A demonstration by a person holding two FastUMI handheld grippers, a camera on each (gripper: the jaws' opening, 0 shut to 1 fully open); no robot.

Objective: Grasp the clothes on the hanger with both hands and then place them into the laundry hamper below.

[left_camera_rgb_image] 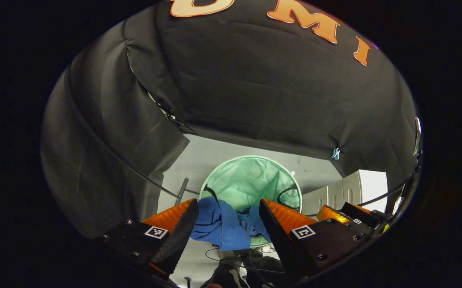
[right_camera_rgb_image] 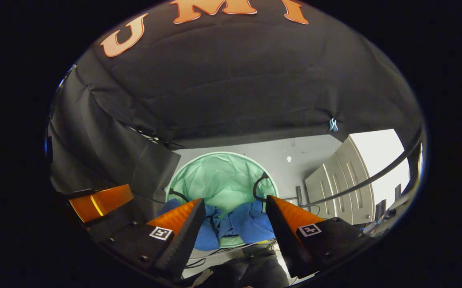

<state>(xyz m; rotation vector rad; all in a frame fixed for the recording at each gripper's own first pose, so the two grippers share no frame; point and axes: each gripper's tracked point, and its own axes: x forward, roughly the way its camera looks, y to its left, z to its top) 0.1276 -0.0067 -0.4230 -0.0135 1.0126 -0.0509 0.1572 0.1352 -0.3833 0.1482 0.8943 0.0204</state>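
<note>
The crumpled blue cloth garment (left_camera_rgb_image: 221,226) lies draped over the near rim of the round, pale-green fabric laundry hamper (left_camera_rgb_image: 251,182) in the lower centre of the left gripper view, and low at centre in the right gripper view it hangs there as well (right_camera_rgb_image: 251,226). The left gripper (left_camera_rgb_image: 227,218) stands wide open, seemingly holding nothing. The right gripper (right_camera_rgb_image: 235,214) is spread equally wide and empty above the grey floor (right_camera_rgb_image: 295,154).

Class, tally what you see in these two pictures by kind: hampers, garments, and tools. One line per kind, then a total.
Green hamper: 1
Blue garment, draped over the hamper's near rim: 1
Tools: 2, the left tool and the right tool, both open
Total: 4
</note>
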